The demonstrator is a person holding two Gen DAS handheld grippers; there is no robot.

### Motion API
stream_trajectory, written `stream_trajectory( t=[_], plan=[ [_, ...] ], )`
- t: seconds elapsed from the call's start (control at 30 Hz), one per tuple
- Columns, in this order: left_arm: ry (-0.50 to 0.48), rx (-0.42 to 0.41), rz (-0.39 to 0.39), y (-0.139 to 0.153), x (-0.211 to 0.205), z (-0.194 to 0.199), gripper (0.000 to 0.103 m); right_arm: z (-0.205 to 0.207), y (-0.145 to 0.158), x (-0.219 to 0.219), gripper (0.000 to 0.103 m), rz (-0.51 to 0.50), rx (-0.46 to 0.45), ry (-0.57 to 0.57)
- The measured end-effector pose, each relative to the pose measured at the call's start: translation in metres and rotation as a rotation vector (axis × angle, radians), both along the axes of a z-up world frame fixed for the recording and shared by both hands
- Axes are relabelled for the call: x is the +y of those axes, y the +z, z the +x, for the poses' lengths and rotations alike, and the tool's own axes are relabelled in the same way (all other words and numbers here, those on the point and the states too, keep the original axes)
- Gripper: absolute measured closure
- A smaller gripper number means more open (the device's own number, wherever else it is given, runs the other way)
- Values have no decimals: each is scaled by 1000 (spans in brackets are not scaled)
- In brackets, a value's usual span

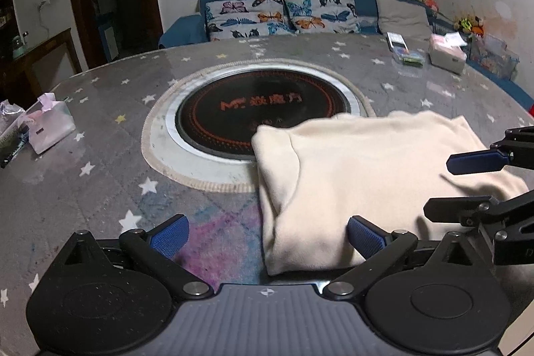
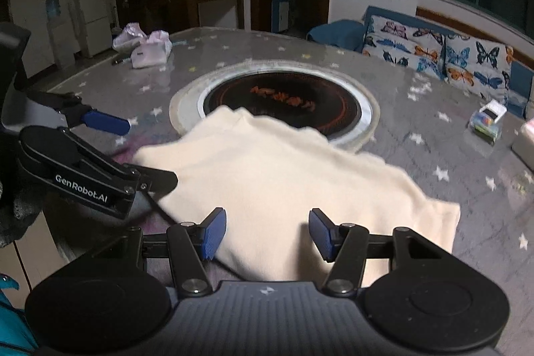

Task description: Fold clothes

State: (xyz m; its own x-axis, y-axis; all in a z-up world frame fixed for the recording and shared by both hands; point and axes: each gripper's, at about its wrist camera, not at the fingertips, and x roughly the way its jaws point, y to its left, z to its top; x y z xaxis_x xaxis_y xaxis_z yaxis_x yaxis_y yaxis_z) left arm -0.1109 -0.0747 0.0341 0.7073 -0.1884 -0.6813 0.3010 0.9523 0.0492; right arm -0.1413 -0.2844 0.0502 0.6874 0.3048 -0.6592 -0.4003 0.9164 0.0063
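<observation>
A cream garment [image 1: 360, 175] lies folded into a rough rectangle on the star-print table, partly over the round black hob; it also shows in the right wrist view [image 2: 273, 175]. My left gripper [image 1: 267, 237] is open and empty at the garment's near left corner. My right gripper [image 2: 267, 232] is open and empty over the garment's near edge. It also shows in the left wrist view [image 1: 444, 186] at the right, jaws apart above the cloth. The left gripper shows in the right wrist view [image 2: 147, 152] at the left, jaws apart.
A round black hob [image 1: 263, 112] with a pale ring sits mid-table. A pink tissue pack [image 1: 50, 129] and a pen lie at the left. A white box [image 1: 447, 52] and small containers [image 1: 409, 55] lie at the far right. A sofa with butterfly cushions [image 1: 280, 12] stands beyond.
</observation>
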Motion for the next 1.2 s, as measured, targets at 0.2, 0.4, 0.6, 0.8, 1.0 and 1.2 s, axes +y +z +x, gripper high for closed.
stream_trajectory(
  t=[0.2,0.4,0.6,0.8,1.0,1.2],
  plan=[
    [48,19,1,-6,10,9,0,13,-5,14,47,12,8,42],
    [54,32,-16,-7,16,13,0,18,-9,18,47,-1,20,60],
    [63,32,-19,-7,15,18,0,27,-1,21,48,18,-8,59],
    [64,46,-22,-10,17,20,0,33,-17,26,48,3,27,63],
    [66,54,-30,-12,18,22,0,32,-12,26,48,6,12,60],
    [68,73,-58,-13,23,23,0,34,-14,26,48,7,11,56]
  ],
)
